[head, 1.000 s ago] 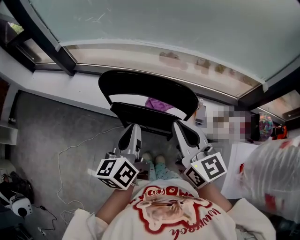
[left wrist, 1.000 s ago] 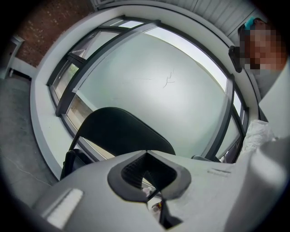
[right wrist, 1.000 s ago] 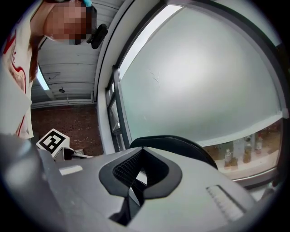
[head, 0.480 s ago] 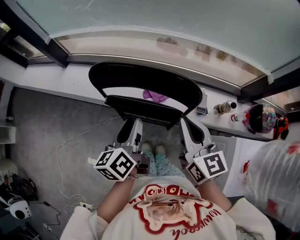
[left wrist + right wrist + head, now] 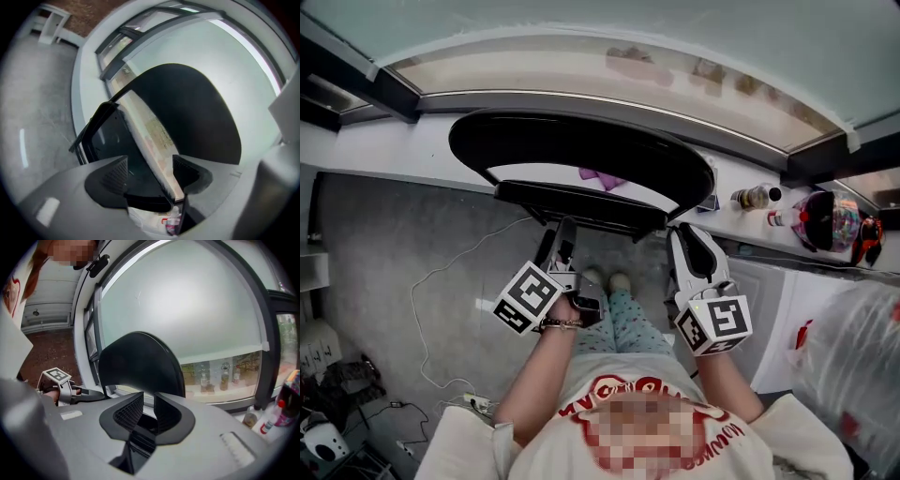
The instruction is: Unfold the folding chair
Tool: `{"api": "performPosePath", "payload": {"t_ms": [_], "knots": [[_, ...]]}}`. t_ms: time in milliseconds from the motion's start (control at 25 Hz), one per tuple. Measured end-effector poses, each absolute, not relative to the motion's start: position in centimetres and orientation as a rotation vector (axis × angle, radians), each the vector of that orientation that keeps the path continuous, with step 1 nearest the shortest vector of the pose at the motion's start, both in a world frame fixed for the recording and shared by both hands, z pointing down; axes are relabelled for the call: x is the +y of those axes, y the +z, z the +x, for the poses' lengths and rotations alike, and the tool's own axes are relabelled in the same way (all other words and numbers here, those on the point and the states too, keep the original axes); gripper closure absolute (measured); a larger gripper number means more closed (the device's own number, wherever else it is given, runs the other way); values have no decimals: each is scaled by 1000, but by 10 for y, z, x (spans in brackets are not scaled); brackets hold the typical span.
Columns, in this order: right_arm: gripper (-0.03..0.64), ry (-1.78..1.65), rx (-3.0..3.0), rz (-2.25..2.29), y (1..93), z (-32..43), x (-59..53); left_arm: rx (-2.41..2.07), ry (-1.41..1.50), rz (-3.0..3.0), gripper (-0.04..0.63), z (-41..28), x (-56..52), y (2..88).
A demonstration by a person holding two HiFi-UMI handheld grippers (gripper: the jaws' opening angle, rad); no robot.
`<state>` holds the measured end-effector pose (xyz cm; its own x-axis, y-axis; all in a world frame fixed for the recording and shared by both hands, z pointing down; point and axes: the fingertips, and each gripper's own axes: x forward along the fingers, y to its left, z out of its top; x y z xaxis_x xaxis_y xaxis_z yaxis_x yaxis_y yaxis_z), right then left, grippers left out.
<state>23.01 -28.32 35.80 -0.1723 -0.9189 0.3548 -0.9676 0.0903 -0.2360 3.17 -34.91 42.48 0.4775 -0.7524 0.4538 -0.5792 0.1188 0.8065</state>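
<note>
The left gripper (image 5: 150,168) has its jaws wide apart, straddling the front edge of the black seat (image 5: 581,204). A pale strip of window shows beside one pad, so it looks to be resting round the edge, not clamped on it. The right gripper (image 5: 149,411) is released: its jaws have just been opening, a narrow gap stands between the pads and nothing lies in it. It sits just off the seat's right front corner.

Beyond both grippers rises the curved black backrest (image 5: 581,150) of the folding chair (image 5: 680,183). The chair stands on the grey floor (image 5: 403,244) at its far edge, close against the white window ledge (image 5: 384,155). The seat is tipped well down from the backrest, so the unfolding looks nearly done.

The chair should handle as a stiff, hinged frame, light enough to skid or rock back against the ledge if pushed unevenly. Its smooth, glossy surfaces give the pads little bite. The best hold is probably the seat's front edge near each corner, pressing down evenly and keeping clear of the side hinges.
</note>
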Motion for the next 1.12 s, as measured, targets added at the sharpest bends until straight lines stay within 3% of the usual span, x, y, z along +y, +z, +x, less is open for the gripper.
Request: {"api": "performPosePath", "payload": {"t_ms": [80, 440, 520, 920, 1120], "knots": [[516, 666, -2179, 1970, 371, 238, -284, -1184, -230, 1427, 272, 29, -354, 443], [444, 779, -1980, 2044, 430, 267, -300, -1220, -285, 1183, 209, 35, -379, 488], [396, 802, -1952, 2050, 439, 270, -304, -1223, -285, 1165, 196, 41, -386, 491], [394, 800, -1929, 1985, 454, 273, -328, -1236, -246, 1085, 193, 55, -418, 512], [433, 792, -1928, 1945, 462, 275, -338, -1187, -255, 1066, 189, 64, -424, 523]]}}
